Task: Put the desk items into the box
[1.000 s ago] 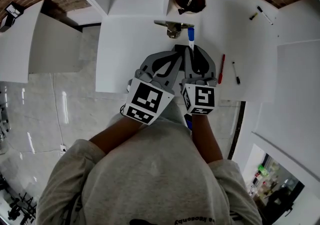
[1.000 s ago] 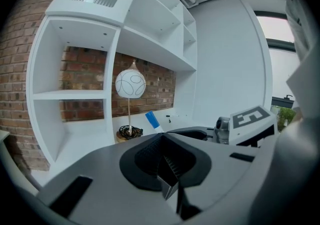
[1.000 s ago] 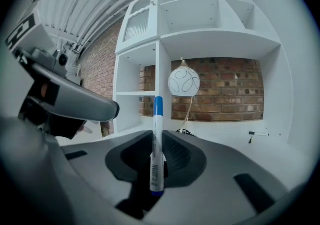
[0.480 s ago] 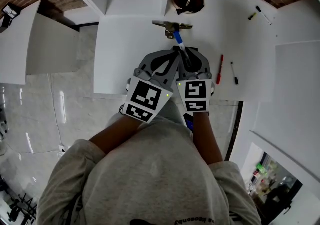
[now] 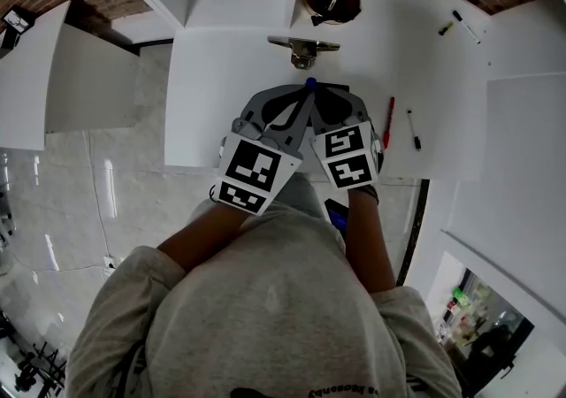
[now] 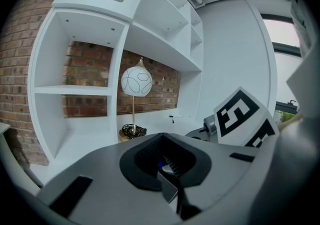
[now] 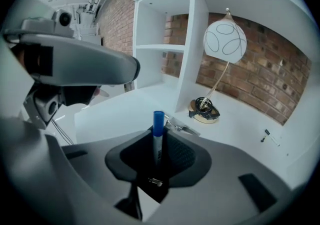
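Seen from above, a person leans over a white desk (image 5: pixel 221 104) with both grippers held tip to tip near its middle. The right gripper (image 7: pixel 159 169) has just been opening. Its jaws stand apart, with a white marker with a blue cap (image 7: pixel 158 131) upright and loose between them.

The left gripper (image 6: pixel 175 185) has its jaws pressed together on a thin grey flap (image 6: pixel 169 191). This may be part of the box, though the tight view leaves that unsure. A black box edge (image 5: pixel 336 87) shows just beyond the tips.

To do this step well, keep the marker over that opening and let it slide straight in while the left gripper steadies the box.

A small silver metal tool (image 5: pixel 305 49) sits close ahead. A red pen (image 5: pixel 389 120) and a black pen (image 5: pixel 414 129) lie to the right, with open desk beyond them. The desk's front edge runs just under the wrists.
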### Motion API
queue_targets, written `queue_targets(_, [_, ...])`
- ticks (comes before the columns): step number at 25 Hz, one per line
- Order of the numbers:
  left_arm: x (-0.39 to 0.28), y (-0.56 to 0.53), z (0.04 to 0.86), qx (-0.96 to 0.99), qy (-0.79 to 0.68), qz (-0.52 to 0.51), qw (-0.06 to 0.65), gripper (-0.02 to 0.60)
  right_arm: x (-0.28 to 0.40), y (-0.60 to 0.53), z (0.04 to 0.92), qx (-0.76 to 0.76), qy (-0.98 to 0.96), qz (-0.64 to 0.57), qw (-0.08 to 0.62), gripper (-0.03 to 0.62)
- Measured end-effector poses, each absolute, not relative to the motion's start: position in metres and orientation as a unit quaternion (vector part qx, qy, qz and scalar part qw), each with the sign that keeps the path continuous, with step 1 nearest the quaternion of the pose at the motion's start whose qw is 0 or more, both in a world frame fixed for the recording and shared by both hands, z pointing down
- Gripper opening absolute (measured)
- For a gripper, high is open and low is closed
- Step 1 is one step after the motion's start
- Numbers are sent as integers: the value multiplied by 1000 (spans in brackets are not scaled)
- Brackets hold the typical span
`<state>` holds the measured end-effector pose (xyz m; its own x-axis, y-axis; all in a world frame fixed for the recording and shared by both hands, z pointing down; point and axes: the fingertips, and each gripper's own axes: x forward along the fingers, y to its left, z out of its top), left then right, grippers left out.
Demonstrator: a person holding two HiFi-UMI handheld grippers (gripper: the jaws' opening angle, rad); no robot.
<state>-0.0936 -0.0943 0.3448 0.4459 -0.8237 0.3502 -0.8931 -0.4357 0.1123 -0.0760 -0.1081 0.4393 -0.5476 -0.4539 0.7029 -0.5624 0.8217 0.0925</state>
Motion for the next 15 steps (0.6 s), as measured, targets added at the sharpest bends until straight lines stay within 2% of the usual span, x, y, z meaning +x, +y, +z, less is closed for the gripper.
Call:
queue_targets(5, [-93,-93,344,838,-512,122,141,5,-75,-110,430,304,-887,109,329,115])
queue_targets(15, [-82,-90,343,848,-498,126,132,5,-47,-117,396,419,-883,53,205,114])
